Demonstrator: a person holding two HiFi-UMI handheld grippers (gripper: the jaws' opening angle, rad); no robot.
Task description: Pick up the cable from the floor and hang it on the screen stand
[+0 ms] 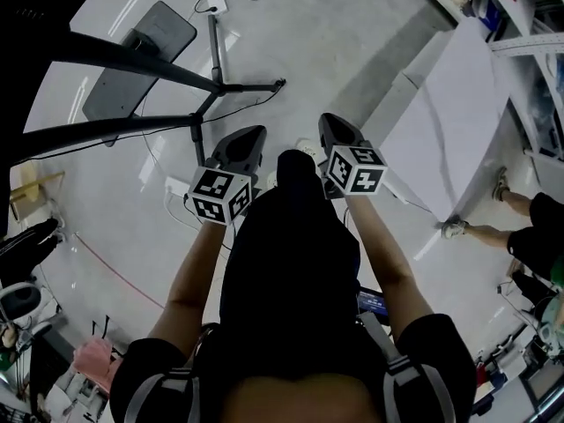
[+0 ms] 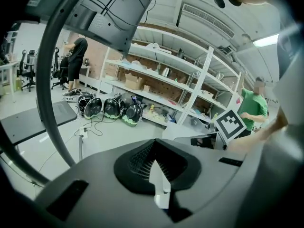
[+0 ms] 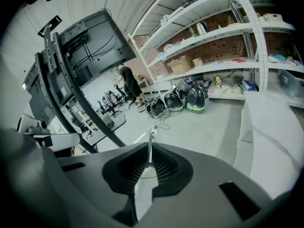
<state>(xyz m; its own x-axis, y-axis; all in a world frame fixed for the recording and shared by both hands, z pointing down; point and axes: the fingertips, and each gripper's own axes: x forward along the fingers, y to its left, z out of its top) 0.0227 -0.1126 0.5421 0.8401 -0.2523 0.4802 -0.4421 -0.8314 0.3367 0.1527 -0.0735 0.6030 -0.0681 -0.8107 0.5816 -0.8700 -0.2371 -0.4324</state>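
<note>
In the head view I hold both grippers at chest height, above the floor. My left gripper and right gripper are shut, with nothing between their jaws. A thin dark cable lies on the pale floor, running from the screen stand's base off to the left. The stand's dark screen is at the upper left, ahead of both grippers. The left gripper looks toward the screen overhead. To the left of the right gripper is the stand with its screen.
A white power strip with cords lies beyond the stand. At right stand a white table and a person's legs. Shelving with helmets below it lines the far wall. A person in green stands by it.
</note>
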